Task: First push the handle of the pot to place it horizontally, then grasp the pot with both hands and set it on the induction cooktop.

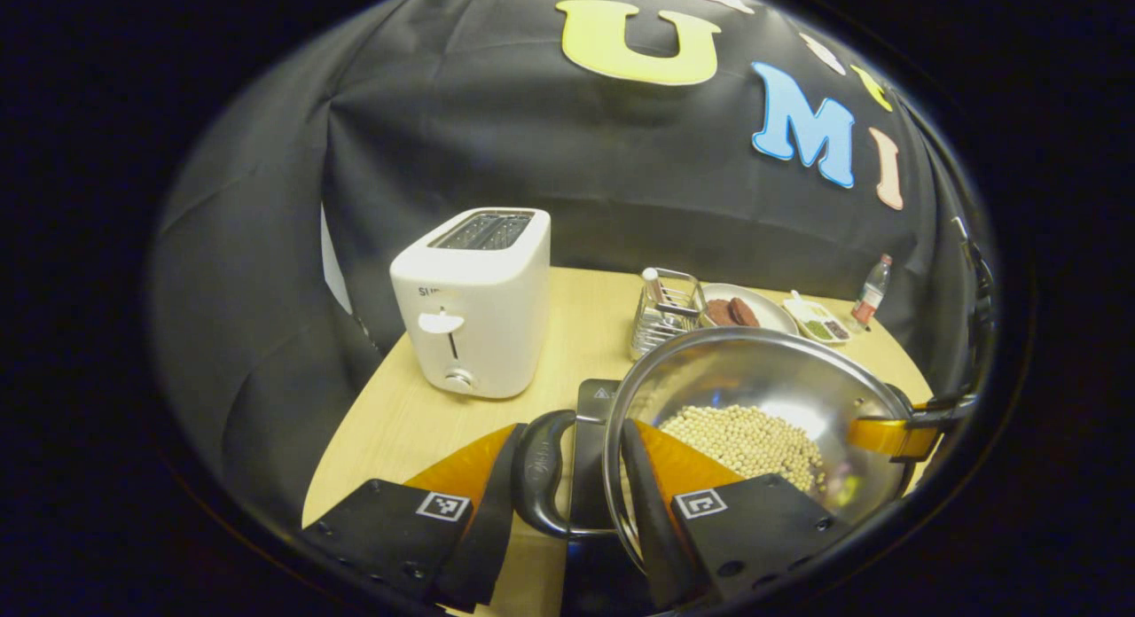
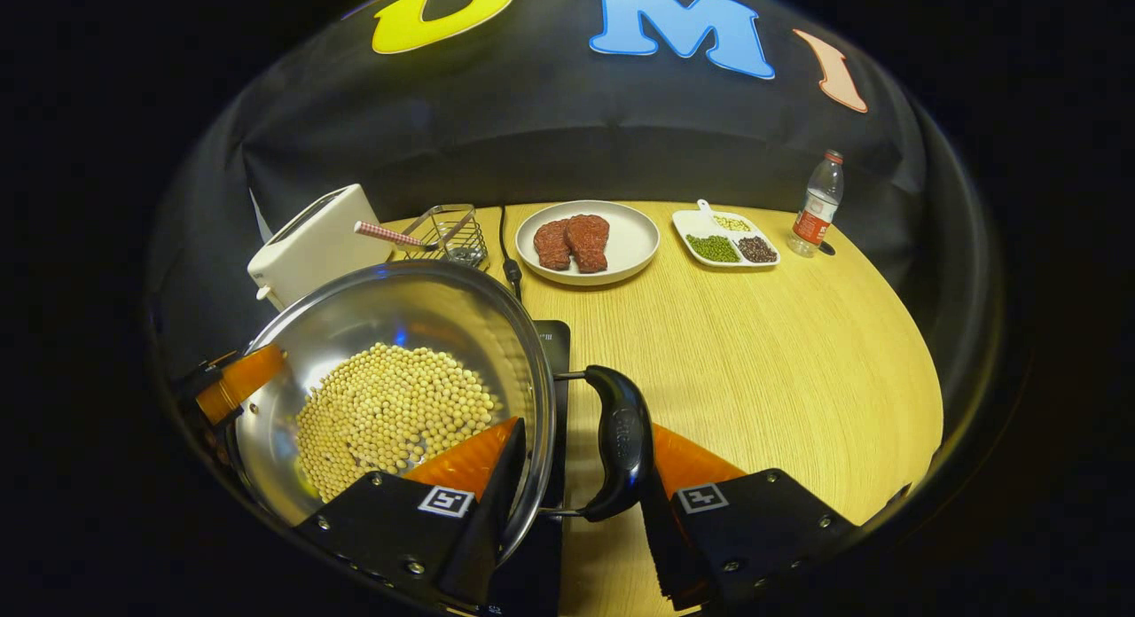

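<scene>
A steel pot (image 1: 763, 378) (image 2: 390, 311) holding soybeans (image 1: 745, 440) (image 2: 390, 413) sits over the black induction cooktop (image 1: 592, 400) (image 2: 554, 342); I cannot tell whether it rests on it or hangs just above. My left gripper (image 1: 572, 457) is shut across one black loop handle (image 1: 539, 471) and the rim, with one finger outside the handle and the other inside the pot. My right gripper (image 2: 581, 449) clamps the opposite handle (image 2: 621, 440) and the rim the same way. Each gripper shows across the pot in the other's view.
A white toaster (image 1: 474, 302) (image 2: 310, 236) and a wire rack (image 1: 665, 311) (image 2: 452, 231) stand behind the pot. Farther back are a plate (image 2: 634, 236) with meat pieces, a divided dish (image 2: 727, 236) and a bottle (image 2: 817, 205). A cable (image 2: 505, 245) runs to the cooktop. Bare wooden table (image 2: 754, 360) lies to the right.
</scene>
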Action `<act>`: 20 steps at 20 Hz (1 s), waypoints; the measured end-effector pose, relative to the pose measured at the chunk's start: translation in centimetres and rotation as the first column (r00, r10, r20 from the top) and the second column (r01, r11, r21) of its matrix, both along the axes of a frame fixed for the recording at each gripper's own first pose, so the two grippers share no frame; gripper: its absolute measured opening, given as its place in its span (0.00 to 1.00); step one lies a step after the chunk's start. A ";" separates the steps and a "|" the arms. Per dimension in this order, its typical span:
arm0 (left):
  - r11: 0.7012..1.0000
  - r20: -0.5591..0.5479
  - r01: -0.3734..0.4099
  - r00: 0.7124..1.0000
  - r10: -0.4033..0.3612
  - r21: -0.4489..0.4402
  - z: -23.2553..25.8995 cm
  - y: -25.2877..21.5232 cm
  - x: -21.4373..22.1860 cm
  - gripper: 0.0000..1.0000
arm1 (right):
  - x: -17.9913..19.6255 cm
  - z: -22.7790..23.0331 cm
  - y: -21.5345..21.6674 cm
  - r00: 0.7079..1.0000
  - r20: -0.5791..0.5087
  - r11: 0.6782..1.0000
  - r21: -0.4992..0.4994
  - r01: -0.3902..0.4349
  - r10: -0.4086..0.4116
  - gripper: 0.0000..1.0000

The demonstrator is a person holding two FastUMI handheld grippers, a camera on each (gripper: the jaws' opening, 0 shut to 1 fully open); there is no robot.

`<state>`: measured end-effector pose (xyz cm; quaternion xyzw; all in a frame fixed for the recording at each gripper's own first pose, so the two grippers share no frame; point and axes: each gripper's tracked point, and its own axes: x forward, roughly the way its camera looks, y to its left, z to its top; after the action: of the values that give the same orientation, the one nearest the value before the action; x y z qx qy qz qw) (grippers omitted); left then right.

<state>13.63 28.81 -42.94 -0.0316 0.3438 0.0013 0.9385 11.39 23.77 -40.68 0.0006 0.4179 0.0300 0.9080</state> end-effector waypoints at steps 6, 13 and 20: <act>1.000 0.007 0.001 1.000 -0.001 -0.029 -0.7 0.0 0.3 0.66 | -0.8 -0.7 -0.1 1.000 -0.007 1.000 0.008 0.007 -0.006 0.69; 0.998 0.033 -0.018 0.999 0.020 -0.058 -0.6 0.3 -0.2 0.71 | -0.6 -0.2 -0.2 1.000 0.007 1.000 0.014 0.006 -0.006 0.69; 0.997 0.129 -0.057 0.990 0.063 -0.050 3.0 1.3 0.6 0.91 | -0.3 0.9 -0.4 0.998 0.068 1.000 0.006 0.013 -0.013 0.74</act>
<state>14.24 30.14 -39.95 -0.0637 0.2803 0.0197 0.9576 11.13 23.40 -39.75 0.0047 0.3868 0.0252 0.9218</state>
